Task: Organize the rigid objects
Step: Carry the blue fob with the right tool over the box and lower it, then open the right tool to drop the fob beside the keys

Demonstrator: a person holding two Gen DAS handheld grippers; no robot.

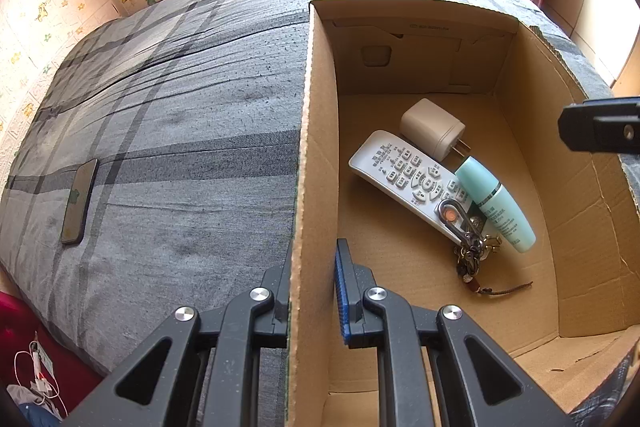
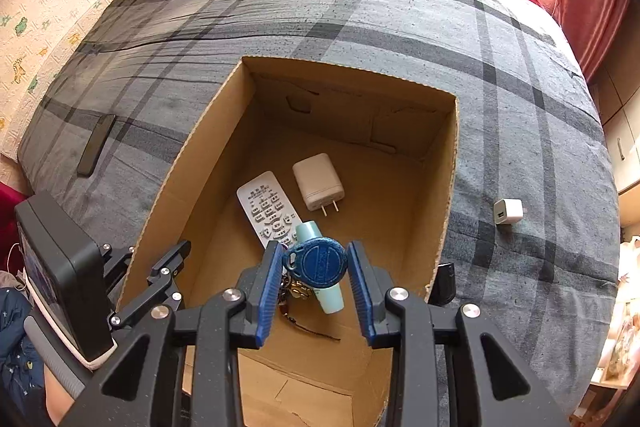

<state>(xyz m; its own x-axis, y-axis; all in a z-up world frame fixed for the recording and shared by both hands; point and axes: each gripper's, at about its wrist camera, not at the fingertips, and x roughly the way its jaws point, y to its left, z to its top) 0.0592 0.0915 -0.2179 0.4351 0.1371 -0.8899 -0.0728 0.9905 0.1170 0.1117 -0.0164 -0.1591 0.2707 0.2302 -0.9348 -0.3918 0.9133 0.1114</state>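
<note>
Cardboard box point(image 2: 192, 163) on plaid bed point(image 2: 400, 39). Inside box: remote point(image 2: 264, 211), white charger point(image 2: 318, 181), teal tube point(image 1: 496, 205), keys point(image 1: 470, 251). Left claw point(image 1: 312, 291) clamped on box's left wall. Right claw point(image 2: 316, 275), above box, clamped on blue key fob point(image 2: 320, 263). Outside box: small white adapter point(image 2: 508, 211) right, phone point(image 2: 96, 145) left.

Small grey print runs along the far inner wall of the cardboard box point(image 1: 430, 27), too faint to read. Button legends on the white remote point(image 1: 404, 175) and lettering on the mint tube point(image 1: 500, 207) are likewise illegible.
</note>
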